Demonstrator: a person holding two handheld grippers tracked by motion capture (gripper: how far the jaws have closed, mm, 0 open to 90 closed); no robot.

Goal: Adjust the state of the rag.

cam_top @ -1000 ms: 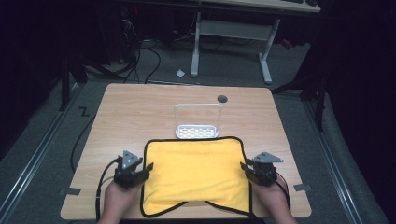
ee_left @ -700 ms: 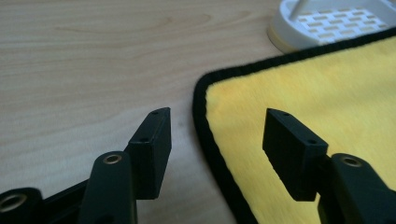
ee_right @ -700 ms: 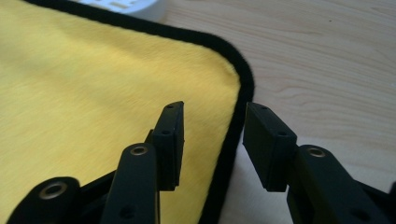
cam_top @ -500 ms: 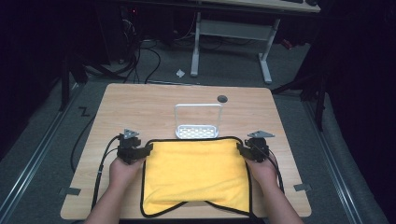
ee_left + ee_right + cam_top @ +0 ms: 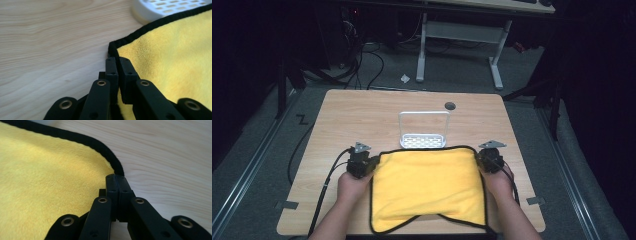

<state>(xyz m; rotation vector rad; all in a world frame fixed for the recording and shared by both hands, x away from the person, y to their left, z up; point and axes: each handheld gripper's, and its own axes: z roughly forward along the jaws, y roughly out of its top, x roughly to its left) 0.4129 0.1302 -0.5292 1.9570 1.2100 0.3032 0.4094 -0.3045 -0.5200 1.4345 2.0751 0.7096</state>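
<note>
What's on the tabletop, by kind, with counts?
Yellow cloth: 1
White perforated rack: 1
Grippers: 2, left gripper and right gripper, each shut on a far corner of the cloth
Total: 4

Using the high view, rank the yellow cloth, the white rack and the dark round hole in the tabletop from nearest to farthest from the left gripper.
From the left gripper:
1. Yellow cloth, its far-left corner pinched in the jaws.
2. White rack, just beyond the cloth's far edge.
3. Dark round hole, near the table's far edge.
</note>
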